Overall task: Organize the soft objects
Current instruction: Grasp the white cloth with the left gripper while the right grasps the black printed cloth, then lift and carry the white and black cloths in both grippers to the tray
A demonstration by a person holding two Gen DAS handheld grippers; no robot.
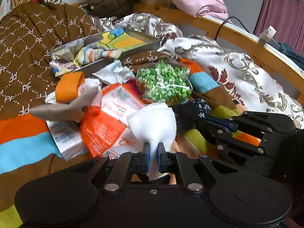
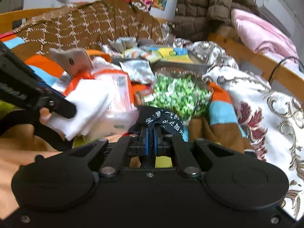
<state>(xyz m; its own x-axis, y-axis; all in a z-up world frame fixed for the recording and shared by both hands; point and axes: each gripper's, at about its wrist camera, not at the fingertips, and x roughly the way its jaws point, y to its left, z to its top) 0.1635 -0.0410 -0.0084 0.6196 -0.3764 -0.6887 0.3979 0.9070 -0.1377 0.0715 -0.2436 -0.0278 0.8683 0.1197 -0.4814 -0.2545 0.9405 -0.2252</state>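
My left gripper (image 1: 153,146) is shut on a white gauze-like cloth (image 1: 153,121), which fans out above the blue pads and hangs below them. In the right wrist view the same white cloth (image 2: 85,110) shows at the left, held by the left gripper (image 2: 64,108). My right gripper (image 2: 151,131) is shut on a black cloth with white characters (image 2: 163,120), bunched just over its fingertips. The left wrist view shows that right gripper (image 1: 228,125) at the right, with the black cloth (image 1: 193,106) at its tip. Both cloths are lifted a little above the striped bedspread (image 1: 22,144).
A grey tray (image 1: 133,51) with colourful cloths lies further back. A clear bag of green paper stars (image 1: 165,81), an orange-and-white plastic bag (image 1: 106,121), a beige cloth (image 1: 62,108) and a brown patterned blanket (image 1: 28,38) crowd the bed. A wooden rail (image 1: 237,36) bounds the right.
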